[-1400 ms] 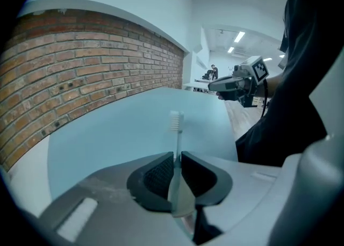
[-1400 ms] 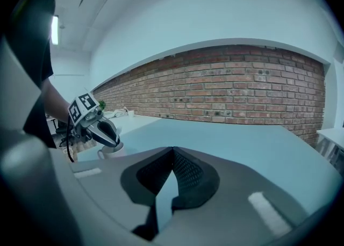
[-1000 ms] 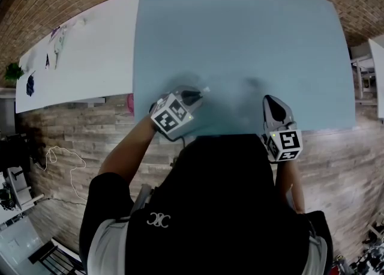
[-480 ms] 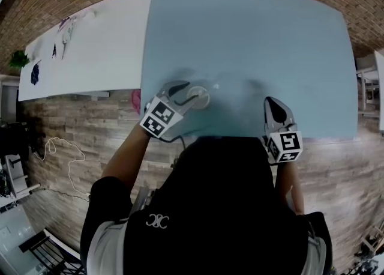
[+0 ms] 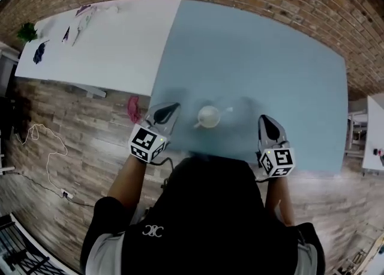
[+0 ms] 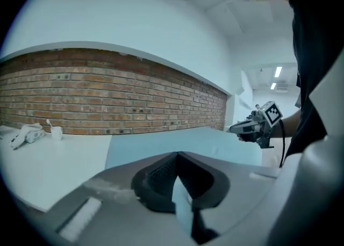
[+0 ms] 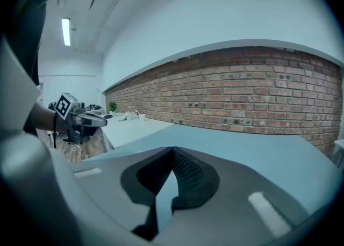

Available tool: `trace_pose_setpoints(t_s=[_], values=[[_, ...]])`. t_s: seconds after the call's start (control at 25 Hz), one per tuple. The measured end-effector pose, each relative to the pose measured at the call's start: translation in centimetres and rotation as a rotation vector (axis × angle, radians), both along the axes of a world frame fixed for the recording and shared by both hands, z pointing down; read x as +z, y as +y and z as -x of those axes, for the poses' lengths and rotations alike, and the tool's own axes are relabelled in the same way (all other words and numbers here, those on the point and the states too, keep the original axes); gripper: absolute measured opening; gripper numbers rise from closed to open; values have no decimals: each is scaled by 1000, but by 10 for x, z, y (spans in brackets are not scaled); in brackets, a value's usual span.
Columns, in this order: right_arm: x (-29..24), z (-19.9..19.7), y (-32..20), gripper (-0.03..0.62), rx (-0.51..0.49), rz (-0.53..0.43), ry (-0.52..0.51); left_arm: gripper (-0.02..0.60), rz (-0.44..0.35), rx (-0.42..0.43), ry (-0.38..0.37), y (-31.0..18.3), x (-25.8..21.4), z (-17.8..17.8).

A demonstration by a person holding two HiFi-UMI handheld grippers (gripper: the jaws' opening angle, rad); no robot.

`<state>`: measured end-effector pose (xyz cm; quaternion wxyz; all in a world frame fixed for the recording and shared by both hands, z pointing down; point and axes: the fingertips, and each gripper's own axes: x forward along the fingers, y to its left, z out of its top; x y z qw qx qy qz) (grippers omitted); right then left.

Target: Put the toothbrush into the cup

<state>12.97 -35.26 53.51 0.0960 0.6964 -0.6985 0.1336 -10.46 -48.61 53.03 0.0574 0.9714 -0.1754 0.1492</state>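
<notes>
A white cup point(image 5: 209, 116) stands on the blue table point(image 5: 264, 63) near its front edge. A thin white toothbrush point(image 5: 225, 110) sticks out of the cup toward the right. My left gripper point(image 5: 173, 108) hovers just left of the cup, apart from it. Its jaws have just closed, and in the left gripper view they point(image 6: 176, 155) meet with nothing between them. My right gripper point(image 5: 267, 125) is right of the cup, over the table's front edge. It point(image 7: 173, 150) is shut and empty. The cup is in neither gripper view.
A white table point(image 5: 102, 45) adjoins the blue one on the left, with small items point(image 5: 72, 27) at its far end. A pink thing point(image 5: 132, 108) and a cable point(image 5: 42, 142) lie on the wood floor. A brick wall point(image 6: 107, 94) runs behind both tables.
My left gripper drew back to the left off the cup, leaving the toothbrush standing in it, and its jaws came together. The right gripper shifted slightly.
</notes>
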Motion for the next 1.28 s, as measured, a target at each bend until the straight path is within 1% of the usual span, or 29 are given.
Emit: trace_pose_setpoints(t_s=[0.08,0.16,0.24,0.32,0.44,0.56,0.64,0.72,0.88,1.04,1.28], values=[[-4,5,-9,6,-12,-3,10,6,21,-19,33,2,-1,10],[-8,13,-14,5,-25,6,20,6,64,-17,52,9,4,18],[-13,21,-18,5,-41,20,29,6,87,-5,47,20,13,27],[-18,24,-18,6,-54,35,38,6,91,-4,40,30,22,35],[-27,21,-20,6,-59,33,46,6,111,6,51,41,22,41],[-32,15,-23,6,-73,15,35,6,83,51,58,59,13,41],[-35,17,-21,6,-107,3,42,6,75,44,62,73,6,43],[-38,19,-17,5,-160,-14,51,6,82,2,72,81,-2,43],[-36,7,7,6,-247,-38,49,6,55,-102,66,100,-14,33],[-27,-26,44,6,-294,-58,22,6,44,-189,76,138,-24,10],[-25,-75,104,6,-357,-116,-17,6,47,-296,78,211,-30,-24]])
